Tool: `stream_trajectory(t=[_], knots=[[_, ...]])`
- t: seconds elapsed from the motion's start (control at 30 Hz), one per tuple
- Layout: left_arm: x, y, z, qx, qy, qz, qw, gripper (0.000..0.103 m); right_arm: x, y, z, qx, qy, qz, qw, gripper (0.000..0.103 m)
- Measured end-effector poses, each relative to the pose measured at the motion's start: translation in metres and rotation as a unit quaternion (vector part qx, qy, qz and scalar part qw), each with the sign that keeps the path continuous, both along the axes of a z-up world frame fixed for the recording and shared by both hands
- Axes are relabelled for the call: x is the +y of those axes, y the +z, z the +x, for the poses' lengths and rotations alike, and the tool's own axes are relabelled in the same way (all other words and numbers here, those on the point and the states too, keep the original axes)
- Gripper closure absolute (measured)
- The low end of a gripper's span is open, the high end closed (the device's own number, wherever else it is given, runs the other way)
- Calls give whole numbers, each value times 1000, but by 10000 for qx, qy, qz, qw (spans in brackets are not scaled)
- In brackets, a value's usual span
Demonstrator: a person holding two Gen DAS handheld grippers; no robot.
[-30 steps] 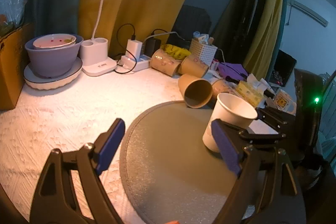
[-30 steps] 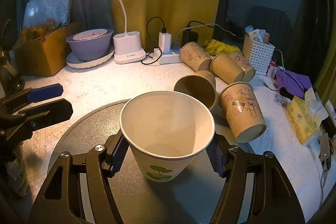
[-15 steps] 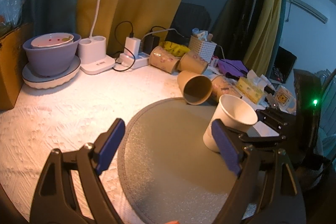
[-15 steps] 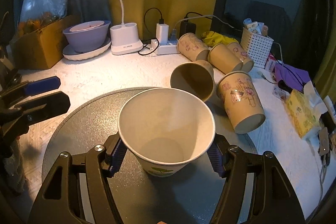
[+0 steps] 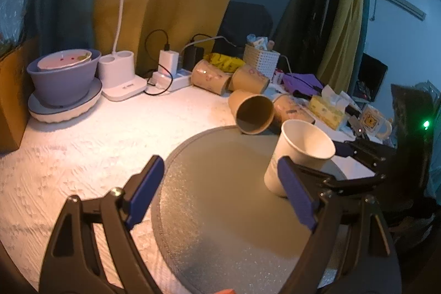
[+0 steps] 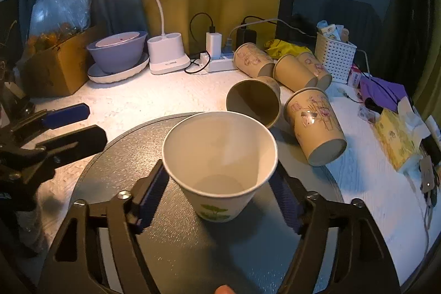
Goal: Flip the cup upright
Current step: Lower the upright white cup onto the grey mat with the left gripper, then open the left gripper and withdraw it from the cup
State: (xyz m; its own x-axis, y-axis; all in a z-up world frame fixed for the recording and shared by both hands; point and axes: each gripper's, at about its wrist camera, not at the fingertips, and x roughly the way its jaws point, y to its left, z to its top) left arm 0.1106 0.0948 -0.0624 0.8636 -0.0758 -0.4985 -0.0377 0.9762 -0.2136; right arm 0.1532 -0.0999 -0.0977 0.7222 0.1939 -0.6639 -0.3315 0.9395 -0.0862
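A white paper cup (image 6: 220, 156) with a green leaf print stands mouth up on the round grey mat (image 6: 171, 247). My right gripper (image 6: 220, 197) has its blue pads on both sides of the cup, a small gap showing on each side. In the left wrist view the same cup (image 5: 299, 153) stands at the mat's right side (image 5: 220, 211), with the right gripper's fingers (image 5: 358, 156) around it. My left gripper (image 5: 217, 197) is open and empty over the mat's left part, left of the cup.
Several brown paper cups (image 6: 253, 101) lie on their sides behind the mat. A purple bowl on a plate (image 6: 118, 54), a lamp base (image 6: 168, 54), a power strip (image 6: 220, 62), a white basket (image 6: 335, 57) and a tissue box (image 6: 394, 139) line the back and right.
The right gripper's pads have come slightly away from the cup, which now stands on the mat. The left gripper has barely moved.
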Motion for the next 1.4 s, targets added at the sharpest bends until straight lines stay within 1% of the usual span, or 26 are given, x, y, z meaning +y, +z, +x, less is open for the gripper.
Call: stream_trajectory(t=[0.27,0.6,0.77,0.83,1.07,1.17,1.2,1.4], knots=[[-15,4,-7,-205,-156,328,9991,18,-14,14,-23,-69,-141,95,9998,25],[-40,12,-20,-525,-605,666,9946,17,-33,38,-55,-321,-371,80,9988,25],[-49,21,-32,-823,-739,768,9909,10,-41,56,-69,-542,-496,61,9973,25],[-50,25,-38,-954,-789,792,9891,9,-43,64,-76,-646,-534,56,9965,25],[-50,47,-50,-1197,-802,820,9862,8,-43,87,-98,-955,-608,50,9936,25],[-48,58,-58,-1379,-903,766,9833,8,-41,96,-106,-1055,-616,74,9925,25],[-47,62,-63,-1498,-904,743,9818,8,-40,98,-108,-1086,-616,81,9921,25],[-43,76,-76,-1769,-1030,602,9770,8,-34,112,-122,-1341,-601,23,9891,25]])
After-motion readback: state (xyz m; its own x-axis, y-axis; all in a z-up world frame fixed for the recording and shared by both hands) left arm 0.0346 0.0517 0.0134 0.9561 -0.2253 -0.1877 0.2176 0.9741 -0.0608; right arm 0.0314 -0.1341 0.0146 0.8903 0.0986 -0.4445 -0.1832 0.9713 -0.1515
